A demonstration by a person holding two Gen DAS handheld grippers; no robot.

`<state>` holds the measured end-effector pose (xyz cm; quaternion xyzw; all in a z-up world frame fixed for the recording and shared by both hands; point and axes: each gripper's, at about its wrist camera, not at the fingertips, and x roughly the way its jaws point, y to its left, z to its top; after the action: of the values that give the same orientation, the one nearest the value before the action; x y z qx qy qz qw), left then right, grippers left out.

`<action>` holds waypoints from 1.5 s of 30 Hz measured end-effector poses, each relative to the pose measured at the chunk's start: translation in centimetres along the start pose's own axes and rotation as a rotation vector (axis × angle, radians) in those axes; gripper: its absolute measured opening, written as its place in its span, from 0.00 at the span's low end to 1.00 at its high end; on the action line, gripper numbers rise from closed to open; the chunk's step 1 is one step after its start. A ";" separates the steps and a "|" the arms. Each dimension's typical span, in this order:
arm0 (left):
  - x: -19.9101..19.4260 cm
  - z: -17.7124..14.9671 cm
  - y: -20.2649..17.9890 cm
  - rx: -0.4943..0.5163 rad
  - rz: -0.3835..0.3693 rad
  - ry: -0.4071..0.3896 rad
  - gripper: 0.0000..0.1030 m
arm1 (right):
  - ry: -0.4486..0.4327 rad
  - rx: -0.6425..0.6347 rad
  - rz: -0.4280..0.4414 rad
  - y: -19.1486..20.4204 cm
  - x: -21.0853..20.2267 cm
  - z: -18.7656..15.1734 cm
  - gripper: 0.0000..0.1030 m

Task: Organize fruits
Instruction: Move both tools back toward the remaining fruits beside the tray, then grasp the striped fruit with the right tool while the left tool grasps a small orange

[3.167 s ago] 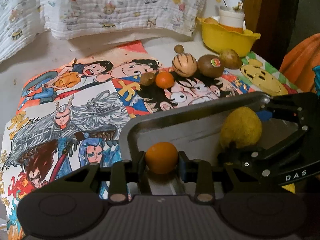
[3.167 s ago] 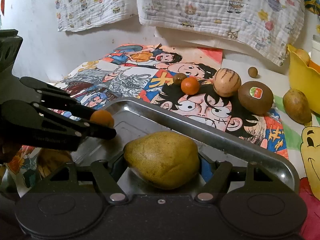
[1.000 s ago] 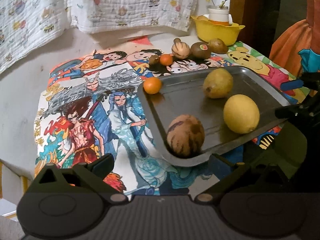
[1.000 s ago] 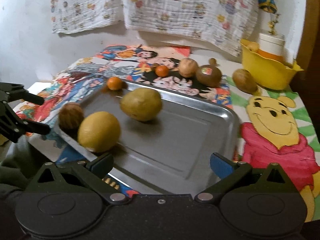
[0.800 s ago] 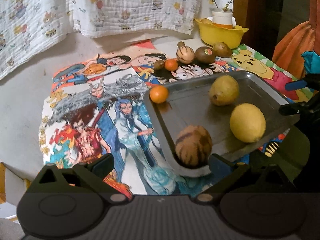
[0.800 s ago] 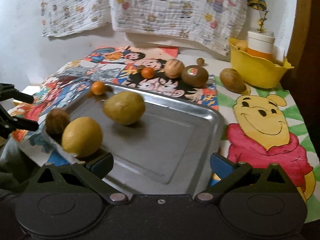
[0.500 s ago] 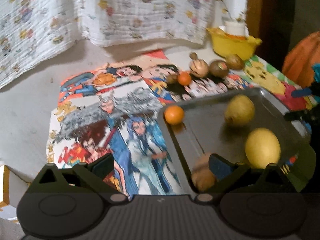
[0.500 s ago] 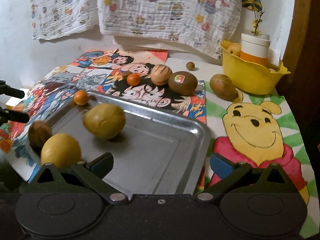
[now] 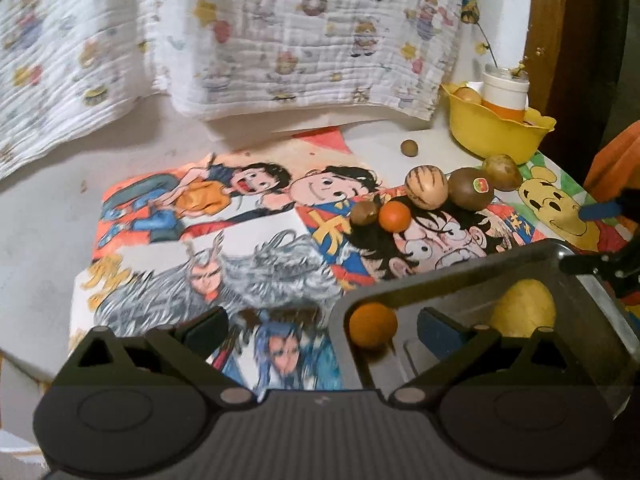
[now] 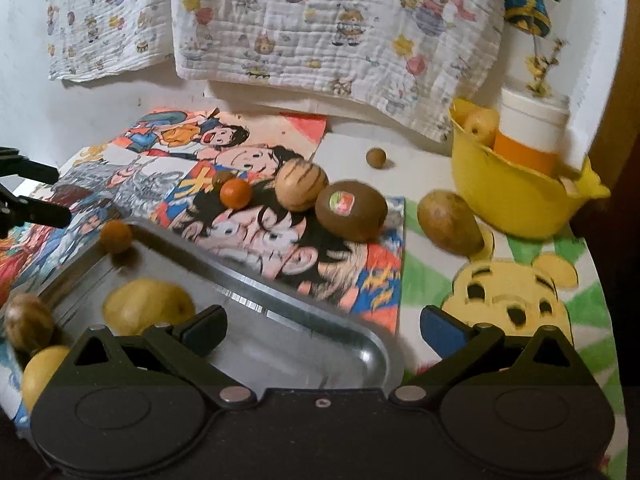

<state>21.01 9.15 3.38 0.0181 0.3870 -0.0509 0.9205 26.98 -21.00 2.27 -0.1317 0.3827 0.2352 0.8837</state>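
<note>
My left gripper (image 9: 322,328) is open and empty, low over the near left corner of the metal tray (image 9: 440,276). An orange (image 9: 373,325) lies in that corner, and a yellow pear (image 9: 524,308) lies further right. My right gripper (image 10: 322,330) is also open and empty, above the tray's (image 10: 280,344) right end. The tray holds the orange (image 10: 116,236), the pear (image 10: 148,306), a striped brown fruit (image 10: 28,326) and a lemon (image 10: 44,368). On the mat beyond lie a small orange (image 10: 236,193), a striped round fruit (image 10: 302,185), a kiwi (image 10: 352,210) and a brown pear (image 10: 450,222).
A yellow bowl (image 10: 520,196) with a cup and fruit stands at the back right, near a small nut (image 10: 376,157). Printed cloths hang on the wall behind. The cartoon mat (image 9: 240,240) covers the table, whose left edge is close.
Both grippers let go of the orange and the pear in the tray and pulled back. Both open grippers have since come in lower, the right one towards the loose fruits.
</note>
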 end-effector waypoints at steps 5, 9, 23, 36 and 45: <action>2.2 1.3 -0.1 0.056 -0.034 -0.006 1.00 | -0.013 -0.070 0.006 -0.3 2.0 2.3 0.99; 3.9 2.6 0.0 0.132 -0.045 -0.038 1.00 | -0.026 -0.120 0.029 -0.8 3.9 4.0 0.99; 10.3 5.6 -0.1 0.376 -0.089 -0.100 0.92 | -0.008 -0.379 0.103 0.2 10.0 8.7 0.96; 13.2 6.1 -1.1 0.509 -0.168 -0.074 0.76 | 0.035 -0.514 0.120 1.8 13.0 9.7 0.78; 14.2 6.4 -1.3 0.561 -0.210 -0.060 0.59 | 0.047 -0.532 0.130 2.3 14.2 10.1 0.70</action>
<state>35.30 6.22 -2.27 0.2300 0.3303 -0.2513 0.8803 40.43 -10.36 -1.59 -0.3398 0.3357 0.3805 0.7919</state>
